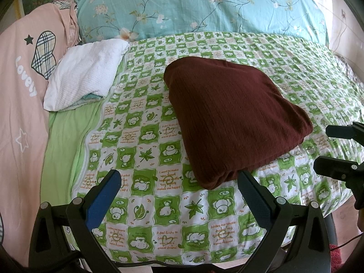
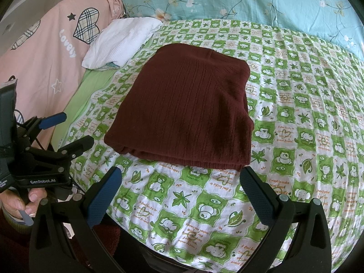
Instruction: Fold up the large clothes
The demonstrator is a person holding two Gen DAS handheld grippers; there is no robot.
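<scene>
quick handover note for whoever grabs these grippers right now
Left gripper: open, empty, held just short of the maroon sweater.
Right gripper: open, empty, also at the sweater's near edge.
The sweater lies folded into a compact rectangle on the green checked sheet, touching neither gripper.
Done: the folding looks complete.
Left: perhaps tidy the edges or move it aside; no other unfolded garment is in view.

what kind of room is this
Most likely a bedroom: the folded maroon sweater lies on a bed with a green checked sheet, a floral pillow and a pink quilt.
</scene>
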